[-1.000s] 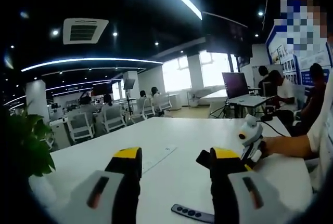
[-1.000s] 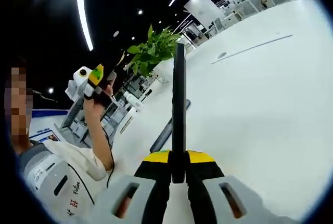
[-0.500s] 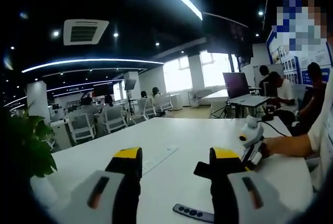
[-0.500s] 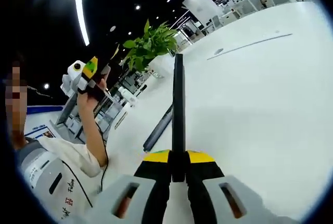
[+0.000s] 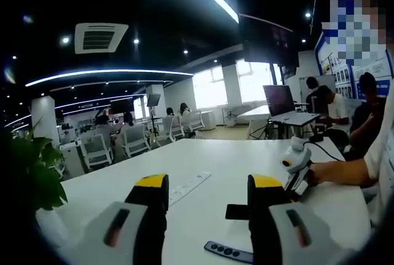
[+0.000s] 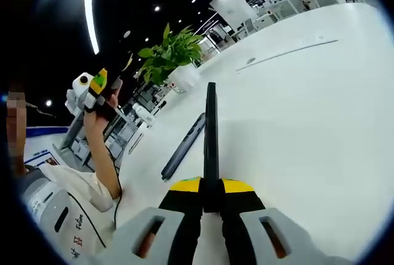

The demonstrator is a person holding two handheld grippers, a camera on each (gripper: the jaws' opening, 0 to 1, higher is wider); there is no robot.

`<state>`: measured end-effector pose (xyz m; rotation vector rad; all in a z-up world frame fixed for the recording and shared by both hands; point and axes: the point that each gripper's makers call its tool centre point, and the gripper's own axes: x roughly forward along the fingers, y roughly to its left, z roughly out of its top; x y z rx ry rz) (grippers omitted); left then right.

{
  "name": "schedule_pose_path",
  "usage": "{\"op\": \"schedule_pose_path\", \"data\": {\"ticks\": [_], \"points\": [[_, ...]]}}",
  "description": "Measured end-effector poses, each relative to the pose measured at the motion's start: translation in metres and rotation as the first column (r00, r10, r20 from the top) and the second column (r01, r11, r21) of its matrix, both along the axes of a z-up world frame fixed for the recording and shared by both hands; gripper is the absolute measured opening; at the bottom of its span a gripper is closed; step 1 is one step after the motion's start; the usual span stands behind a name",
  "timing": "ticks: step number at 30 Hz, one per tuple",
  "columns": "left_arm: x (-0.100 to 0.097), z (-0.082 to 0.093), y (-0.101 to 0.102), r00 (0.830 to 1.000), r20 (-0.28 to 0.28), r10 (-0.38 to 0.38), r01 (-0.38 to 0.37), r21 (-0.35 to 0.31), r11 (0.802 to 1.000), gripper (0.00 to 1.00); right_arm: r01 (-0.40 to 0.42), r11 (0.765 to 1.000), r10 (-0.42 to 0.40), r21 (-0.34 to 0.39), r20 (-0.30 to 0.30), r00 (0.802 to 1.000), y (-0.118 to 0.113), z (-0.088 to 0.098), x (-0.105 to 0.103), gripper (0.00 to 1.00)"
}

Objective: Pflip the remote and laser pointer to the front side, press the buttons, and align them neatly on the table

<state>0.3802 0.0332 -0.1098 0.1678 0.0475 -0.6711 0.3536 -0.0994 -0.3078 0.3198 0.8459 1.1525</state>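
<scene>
The right gripper [image 6: 210, 196] is clamping its jaws fully onto the near end of a thin black remote [image 6: 211, 136], which is standing edge-on and reaching out over the white table [image 6: 320, 111] rather than lying on it. Just to its left, the slim dark laser pointer [image 6: 183, 146] is lying flat on the table; in the left gripper view it is showing a row of buttons [image 5: 229, 252], so it is probably face up already. The left gripper [image 5: 208, 192] is hanging wide open and empty, raised well above the table, with a potted plant [image 5: 31, 176] at the far left. The grip is taking only one end of the remote, so turning it over could be letting it pivot or slip and drop onto the pointer, knocking that out of line.
</scene>
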Motion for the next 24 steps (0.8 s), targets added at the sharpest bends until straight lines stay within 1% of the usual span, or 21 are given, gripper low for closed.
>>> {"op": "schedule_pose_path", "data": {"ticks": [7,16,24], "points": [[0.001,-0.001,0.001,1.000,-0.003,0.003,-0.003,-0.001,1.000,0.52,0.017,1.000,-0.017,-0.018,0.012,1.000,-0.002,-0.001,0.003,0.13],[0.001,-0.004,-0.001,1.000,-0.008,-0.002,0.002,0.008,1.000,0.52,0.050,0.997,-0.046,-0.059,0.054,0.997,-0.006,-0.001,0.009,0.13],[0.002,-0.005,-0.001,1.000,-0.010,0.002,-0.002,0.009,1.000,0.52,0.066,0.996,-0.062,-0.068,0.066,0.996,-0.007,-0.001,0.011,0.13]]}}
